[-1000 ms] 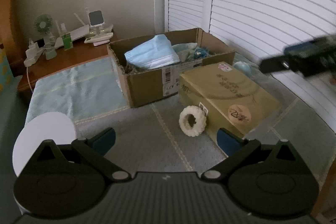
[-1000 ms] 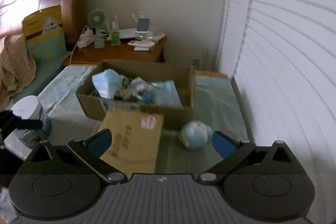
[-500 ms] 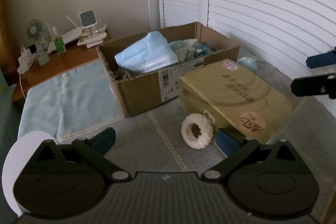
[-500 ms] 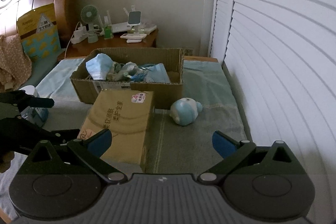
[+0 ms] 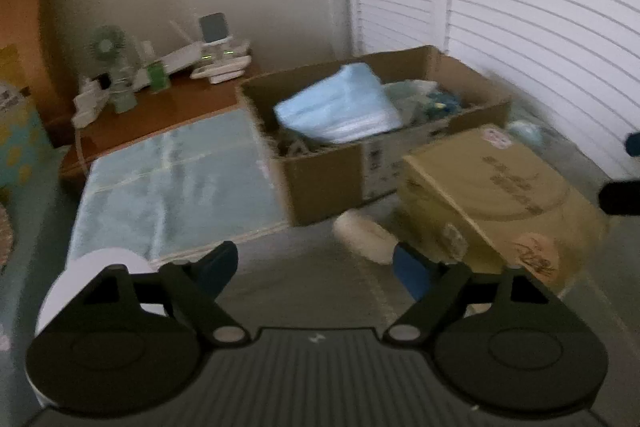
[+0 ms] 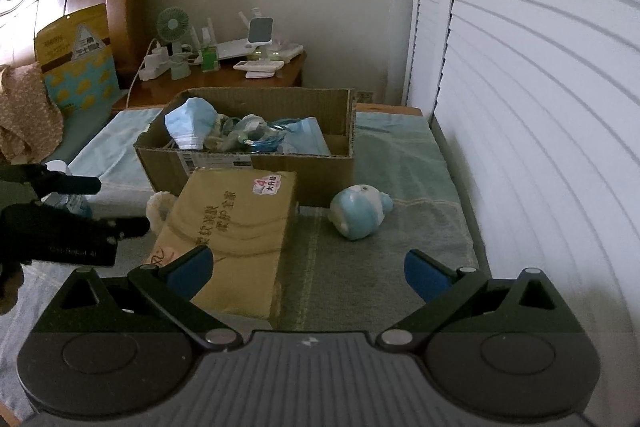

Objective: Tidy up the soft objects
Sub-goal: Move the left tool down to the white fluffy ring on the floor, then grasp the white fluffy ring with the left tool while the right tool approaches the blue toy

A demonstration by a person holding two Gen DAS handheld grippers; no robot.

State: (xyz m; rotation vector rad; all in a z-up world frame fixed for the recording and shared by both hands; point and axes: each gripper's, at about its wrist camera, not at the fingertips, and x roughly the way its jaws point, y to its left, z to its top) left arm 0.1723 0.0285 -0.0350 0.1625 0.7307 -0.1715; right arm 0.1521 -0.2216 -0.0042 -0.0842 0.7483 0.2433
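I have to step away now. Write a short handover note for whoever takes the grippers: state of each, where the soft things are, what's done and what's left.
Left gripper: jaws closing, nothing between the pads yet; the fluffy white ring lies just ahead, beside its right finger.
Right gripper: open, empty, over the tan package.
Cardboard box: already holds a blue cloth bundle and other soft items.
Still loose on the bedding: the white ring, lying against the tan package, and the blue-and-white plush to the package's right.
Left to do: probably grip the ring and drop it in the box, then the plush.
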